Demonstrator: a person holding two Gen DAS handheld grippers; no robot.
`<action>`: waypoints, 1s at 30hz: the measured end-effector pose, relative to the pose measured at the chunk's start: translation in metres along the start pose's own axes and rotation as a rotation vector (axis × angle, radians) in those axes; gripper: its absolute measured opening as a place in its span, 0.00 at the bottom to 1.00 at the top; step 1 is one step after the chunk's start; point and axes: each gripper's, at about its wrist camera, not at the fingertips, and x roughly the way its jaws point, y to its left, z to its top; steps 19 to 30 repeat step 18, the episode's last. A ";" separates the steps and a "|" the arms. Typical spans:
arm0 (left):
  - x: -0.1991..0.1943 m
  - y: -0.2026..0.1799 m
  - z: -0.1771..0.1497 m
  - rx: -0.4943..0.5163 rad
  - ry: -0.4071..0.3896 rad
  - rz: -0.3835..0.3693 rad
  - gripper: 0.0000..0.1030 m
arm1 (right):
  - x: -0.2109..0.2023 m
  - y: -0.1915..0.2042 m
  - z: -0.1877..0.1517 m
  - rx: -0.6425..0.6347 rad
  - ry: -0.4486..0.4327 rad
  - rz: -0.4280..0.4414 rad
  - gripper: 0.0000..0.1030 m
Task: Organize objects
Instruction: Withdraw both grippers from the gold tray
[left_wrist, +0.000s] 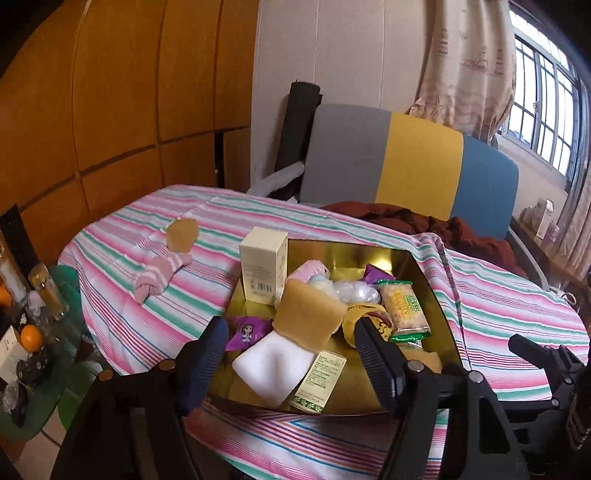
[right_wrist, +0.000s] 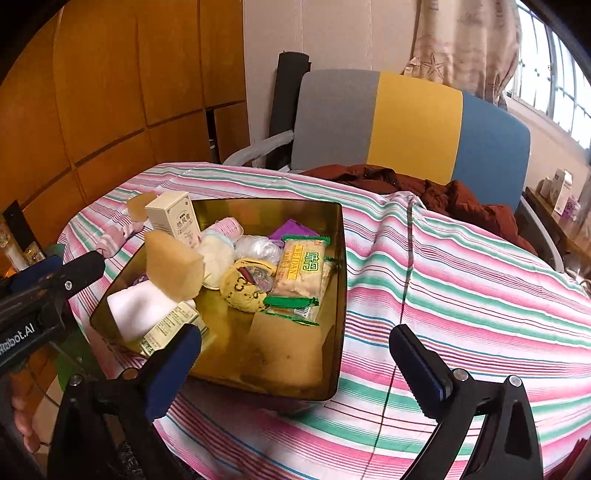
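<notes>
Both grippers hang empty — left gripper (left_wrist: 288, 347) half-wide over the gold tin (left_wrist: 424, 273), right gripper (right_wrist: 295, 350) wide at its 5 o'clock corner — on the striped tabletop (right_wrist: 461, 280).

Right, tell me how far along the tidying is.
Mostly done: the gold metal tin already holds the green-edged cracker packet, the yellow round pouch, the white foam block, a tan sponge and other small items. In hand: nothing; the left hand-held gripper and right hand-held gripper hold nothing. Left: the pink striped sock roll with its tan tag lies on the striped cloth.
</notes>
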 end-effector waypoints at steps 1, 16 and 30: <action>0.000 0.000 0.000 -0.003 0.000 -0.008 0.68 | -0.001 0.000 0.000 0.000 -0.002 0.001 1.00; 0.005 -0.002 -0.003 0.007 -0.006 -0.020 0.50 | 0.003 -0.001 0.000 0.005 0.003 0.001 1.00; 0.008 -0.004 -0.003 0.017 0.008 -0.022 0.50 | 0.003 -0.001 0.000 0.002 0.002 -0.001 1.00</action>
